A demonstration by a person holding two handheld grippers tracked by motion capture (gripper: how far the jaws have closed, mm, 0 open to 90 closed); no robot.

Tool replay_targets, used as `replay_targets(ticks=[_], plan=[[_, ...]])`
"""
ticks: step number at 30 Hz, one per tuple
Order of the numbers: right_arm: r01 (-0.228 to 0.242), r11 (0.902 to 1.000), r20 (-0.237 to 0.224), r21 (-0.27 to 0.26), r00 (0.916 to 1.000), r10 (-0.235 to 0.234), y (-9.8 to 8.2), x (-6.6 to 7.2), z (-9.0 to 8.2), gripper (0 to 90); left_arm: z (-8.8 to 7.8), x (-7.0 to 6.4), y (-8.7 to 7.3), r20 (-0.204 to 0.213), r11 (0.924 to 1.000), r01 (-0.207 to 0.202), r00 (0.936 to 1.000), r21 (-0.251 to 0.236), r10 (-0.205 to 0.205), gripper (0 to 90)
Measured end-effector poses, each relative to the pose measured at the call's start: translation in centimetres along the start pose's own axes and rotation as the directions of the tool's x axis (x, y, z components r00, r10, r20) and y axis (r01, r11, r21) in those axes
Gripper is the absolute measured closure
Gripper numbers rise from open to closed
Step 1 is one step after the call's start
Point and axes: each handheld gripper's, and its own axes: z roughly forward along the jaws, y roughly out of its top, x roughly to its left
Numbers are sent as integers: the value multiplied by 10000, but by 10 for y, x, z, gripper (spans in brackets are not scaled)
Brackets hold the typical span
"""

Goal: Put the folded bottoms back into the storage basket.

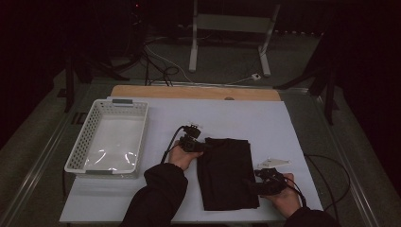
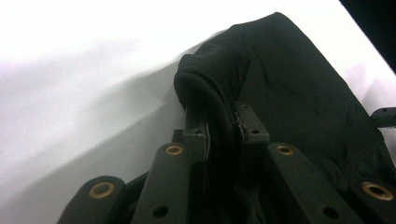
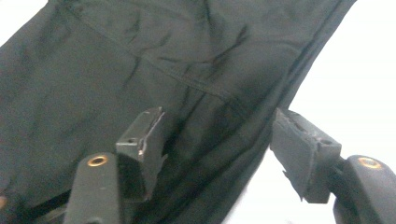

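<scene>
A folded black garment [image 1: 227, 175] lies on the white table cover [image 1: 265, 118], near the front. My left gripper [image 1: 201, 146] is at the garment's far left corner. In the left gripper view that gripper [image 2: 224, 116] is shut on a raised fold of the black cloth [image 2: 289, 79], which bulges above the pads. My right gripper [image 1: 250, 184] lies at the garment's right edge, near the front. In the right gripper view its jaws [image 3: 219, 135] stand open astride the cloth's edge [image 3: 116, 60], one finger over the fabric, the other over the white cover.
A white plastic basket [image 1: 78, 151] stands at the left of the table. A wooden board edge [image 1: 194, 92] runs along the back. Cables trail from both grippers. A metal stand [image 1: 227, 23] and loose wires sit on the floor beyond.
</scene>
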Motion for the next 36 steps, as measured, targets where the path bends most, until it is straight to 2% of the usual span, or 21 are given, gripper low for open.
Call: replay_targets(ticks=[2, 4, 9, 10, 11, 14, 15, 19, 22, 25, 26, 28, 31, 33, 34, 36], plan=[[-49, 10000, 102, -19, 9999, 50, 0, 0, -1, 310, -3, -3, 0, -104, 9999, -126, 9999, -61, 125, 798], [-43, 10000, 195, -26, 9998, 43, 0, 0, 0, 293, -8, -3, -1, -140, 9999, -85, 9999, -146, 83, 799], [-37, 9994, 267, 355, 9996, 27, 0, 3, 4, 295, -17, -2, -6, -264, 9997, -39, 9996, -223, 33, 799], [83, 9993, 341, 369, 9994, -95, -1, 3, 5, 297, -19, -1, -8, -280, 9997, -21, 9996, -249, 14, 799], [-93, 9987, 400, 498, 9992, 73, 0, 5, 5, 299, -20, 0, -9, -268, 9996, 5, 9996, -280, -12, 799], [-100, 9985, 305, 535, 9995, 84, -1, 3, 6, 315, -23, 1, -11, -221, 9994, 98, 9997, -331, -105, 799], [-263, 9979, 192, 594, 9995, 252, -2, 2, 6, 322, -25, 1, -13, -213, 9995, 80, 9997, -319, -87, 798], [-283, 9980, 153, 559, 9995, 275, -1, 2, 5, 314, -25, -1, -14, -232, 9994, -24, 9997, -351, 16, 798], [-215, 9996, 98, 193, 9997, 213, 3, 7, 4, 240, -24, -3, -14, -219, 9993, 3, 9998, -367, -11, 796], [103, 9981, 218, 608, 9997, -117, 3, 12, 10, 233, -23, -3, -14, -187, 9993, 41, 9998, -375, -48, 795], [65, 9966, 281, 825, 9996, -88, 2, 13, 12, 228, -23, -4, -14, -194, 9993, 37, 9998, -367, -44, 795], [-277, 9959, 374, 867, 9990, 245, 2, 13, 10, 264, -24, -4, -14, -180, 9993, 33, 9998, -380, -40, 795], [-477, 9930, 236, 1081, 9987, 455, 1, 12, 6, 302, -24, -4, -14, -188, 9994, 44, 9998, -350, -51, 794], [-740, 9904, 34, 1170, 9972, 741, 1, 12, 4, 376, -24, -4, -14, -200, 9994, 67, 9998, -333, -73, 793], [-1028, 9877, -162, 1180, 9943, 1054, 1, 12, 3, 417, -23, -4, -14, -200, 9994, 80, 9998, -328, -87, 793], [-1176, 9862, -606, 1167, 9903, 1253, -1, 10, 1, 465, -23, -5, -14, -214, 9995, 83, 9997, -317, -89, 794]])
